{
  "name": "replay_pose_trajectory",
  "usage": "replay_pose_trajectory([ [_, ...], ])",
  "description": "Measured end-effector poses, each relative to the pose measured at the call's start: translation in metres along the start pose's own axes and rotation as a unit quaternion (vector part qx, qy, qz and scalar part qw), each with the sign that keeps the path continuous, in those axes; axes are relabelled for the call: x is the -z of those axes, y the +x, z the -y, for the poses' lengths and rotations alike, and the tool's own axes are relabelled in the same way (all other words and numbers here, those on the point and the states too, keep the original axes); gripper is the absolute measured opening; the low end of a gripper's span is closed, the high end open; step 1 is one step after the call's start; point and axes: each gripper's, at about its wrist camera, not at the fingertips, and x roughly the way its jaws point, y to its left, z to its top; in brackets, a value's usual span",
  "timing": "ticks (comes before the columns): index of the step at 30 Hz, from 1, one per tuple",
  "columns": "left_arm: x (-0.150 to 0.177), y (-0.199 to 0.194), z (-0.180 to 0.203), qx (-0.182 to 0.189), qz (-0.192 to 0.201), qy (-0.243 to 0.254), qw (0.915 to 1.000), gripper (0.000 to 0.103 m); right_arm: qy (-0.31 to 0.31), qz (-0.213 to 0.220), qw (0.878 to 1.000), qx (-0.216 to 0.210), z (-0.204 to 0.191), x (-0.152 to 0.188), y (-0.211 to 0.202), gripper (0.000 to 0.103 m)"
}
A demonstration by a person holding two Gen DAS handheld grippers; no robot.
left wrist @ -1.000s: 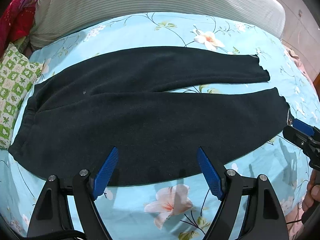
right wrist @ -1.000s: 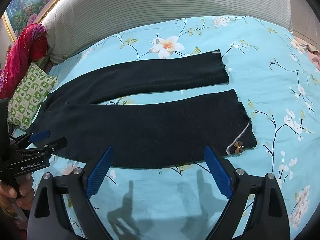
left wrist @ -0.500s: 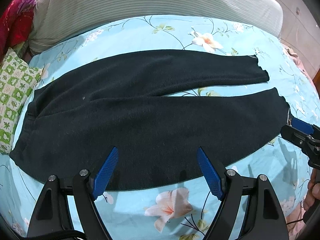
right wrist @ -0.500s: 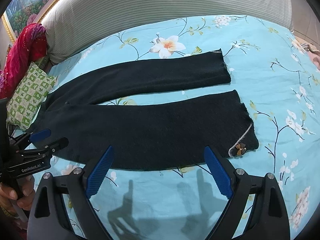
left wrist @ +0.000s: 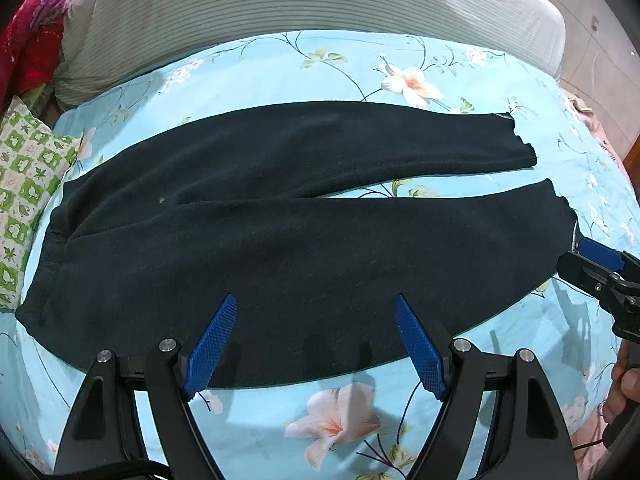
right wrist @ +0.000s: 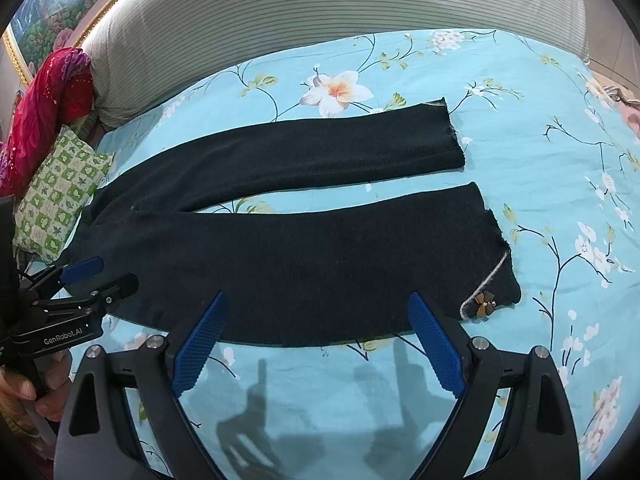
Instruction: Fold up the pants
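Black pants (left wrist: 304, 240) (right wrist: 320, 256) lie flat across the bed, waist to the left, both legs running right with a narrow gap between them. The near leg's hem carries a small bow ornament (right wrist: 484, 304). My left gripper (left wrist: 316, 340) hangs open over the pants' near edge toward the waist end, nothing between its blue pads. My right gripper (right wrist: 316, 340) is open above the near edge of the near leg, also empty. Each gripper shows at the side of the other's view: the left gripper (right wrist: 96, 276) and the right gripper (left wrist: 588, 260).
The bed has a light blue floral sheet (left wrist: 344, 64) (right wrist: 560, 160). A green checked pillow (left wrist: 24, 184) (right wrist: 60, 196) lies by the waist end. Red cloth (right wrist: 48, 104) and a striped grey bolster (left wrist: 304, 4) sit at the back. A hand (right wrist: 24, 392) holds the left gripper.
Both grippers have drifted slightly back toward the near edge, so the pants sit a little farther up in each view. The pants have not moved.
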Motion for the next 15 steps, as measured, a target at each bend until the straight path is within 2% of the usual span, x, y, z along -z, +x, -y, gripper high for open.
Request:
replay_pose_trajectory([
  [15, -0.0056, 0.0041, 0.0006, 0.009, -0.006, 0.002, 0.9999, 0.081, 0.009, -0.004, 1.0, -0.003, 0.007, -0.0059, 0.0017, 0.091],
])
